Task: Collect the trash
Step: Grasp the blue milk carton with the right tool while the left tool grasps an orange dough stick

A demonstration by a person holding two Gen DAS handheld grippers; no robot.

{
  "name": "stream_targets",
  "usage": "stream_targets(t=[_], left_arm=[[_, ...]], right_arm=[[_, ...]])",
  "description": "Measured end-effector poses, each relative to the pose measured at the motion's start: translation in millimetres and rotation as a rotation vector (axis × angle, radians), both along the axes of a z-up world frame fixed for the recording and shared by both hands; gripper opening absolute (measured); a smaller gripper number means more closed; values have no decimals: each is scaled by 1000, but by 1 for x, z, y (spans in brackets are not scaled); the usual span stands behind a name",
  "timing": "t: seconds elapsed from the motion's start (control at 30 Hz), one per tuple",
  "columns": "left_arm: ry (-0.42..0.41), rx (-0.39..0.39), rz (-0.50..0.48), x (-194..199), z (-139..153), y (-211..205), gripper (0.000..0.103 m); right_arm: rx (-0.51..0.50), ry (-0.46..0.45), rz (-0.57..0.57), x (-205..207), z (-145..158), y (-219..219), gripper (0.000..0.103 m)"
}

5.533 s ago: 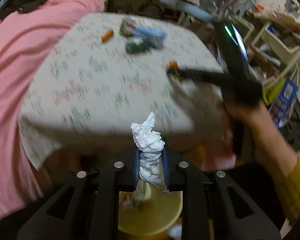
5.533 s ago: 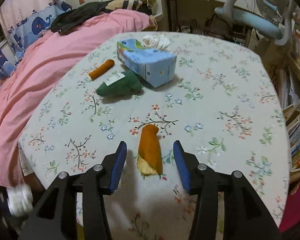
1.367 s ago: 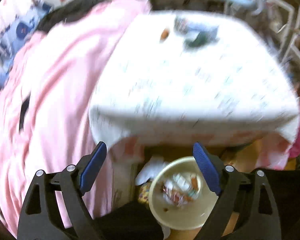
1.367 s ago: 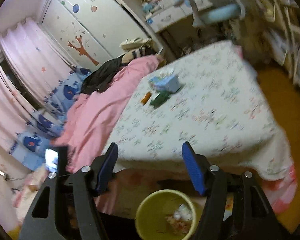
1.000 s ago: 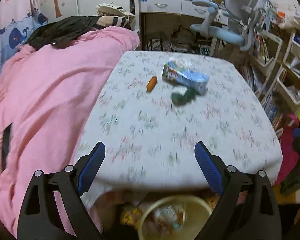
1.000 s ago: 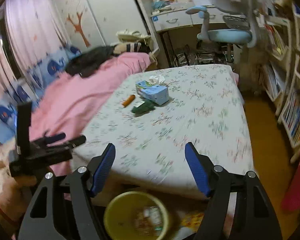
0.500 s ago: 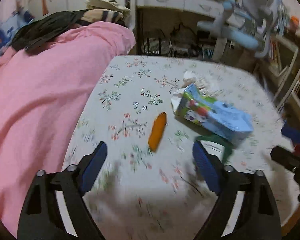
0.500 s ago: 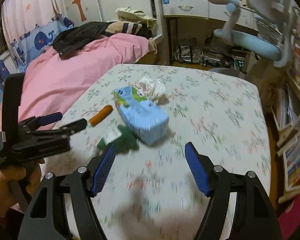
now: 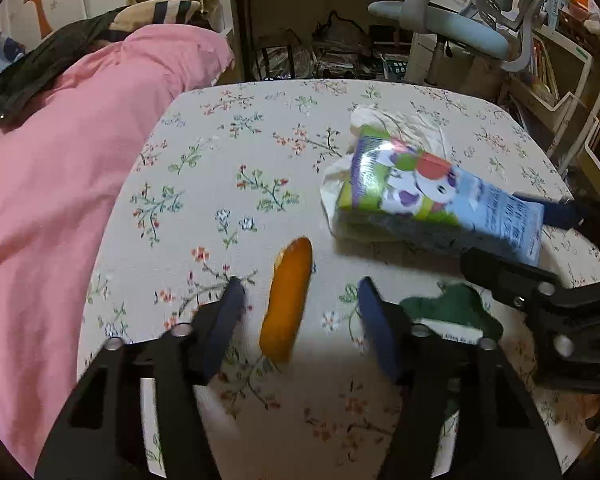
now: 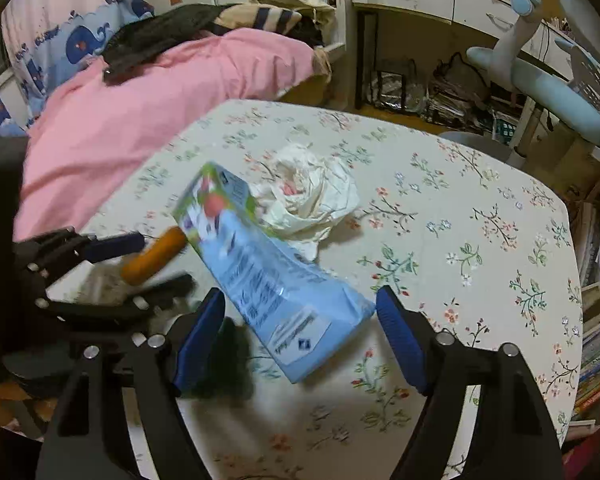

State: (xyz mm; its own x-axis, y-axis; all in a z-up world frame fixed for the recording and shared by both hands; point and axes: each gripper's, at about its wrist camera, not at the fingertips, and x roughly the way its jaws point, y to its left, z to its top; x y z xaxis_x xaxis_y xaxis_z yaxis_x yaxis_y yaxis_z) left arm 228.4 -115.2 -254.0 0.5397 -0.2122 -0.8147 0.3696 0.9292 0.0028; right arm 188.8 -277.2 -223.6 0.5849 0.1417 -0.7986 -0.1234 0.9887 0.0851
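Nothing is gripped yet. The left gripper point(image 9: 298, 300), open, straddles the orange wrapper point(image 9: 287, 300) on the floral table point(image 9: 220, 184); the right gripper point(image 10: 298, 320), open, brackets the blue carton point(image 10: 268, 276). The green wrapper point(image 9: 452, 310) and crumpled tissue point(image 10: 312, 192) beyond remain uncollected too.

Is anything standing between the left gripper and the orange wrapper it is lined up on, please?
Nothing visible does. The left gripper is open, and the orange wrapper lies on the floral tablecloth in the gap between its fingers. The blue carton and the green wrapper lie off to the right, outside that gap.
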Motion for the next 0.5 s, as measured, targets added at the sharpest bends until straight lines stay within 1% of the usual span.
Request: stream_targets(t=[0.03, 0.1, 0.13, 0.17, 0.2, 0.3, 0.4, 0.5], left_arm=[[6, -15, 9, 3, 1, 3, 37], [32, -55, 34, 8, 2, 13, 20], [46, -76, 47, 10, 2, 17, 16], [66, -111, 62, 13, 2, 23, 16], [96, -167, 90, 17, 1, 33, 16], [131, -251, 137, 19, 2, 52, 16], [141, -317, 149, 17, 7, 63, 15], [133, -345, 145, 11, 14, 69, 16]], right_arm=[[10, 4, -6, 1, -1, -3, 56], [34, 4, -27, -2, 2, -15, 55], [40, 0, -33, -2, 4, -19, 55], [54, -2, -41, -5, 8, -26, 55], [66, -3, -47, -7, 10, -31, 55], [105, -8, -83, -22, 20, -54, 54], [140, 21, -116, -44, 21, -79, 53], [168, 74, -116, -53, 15, -89, 53]])
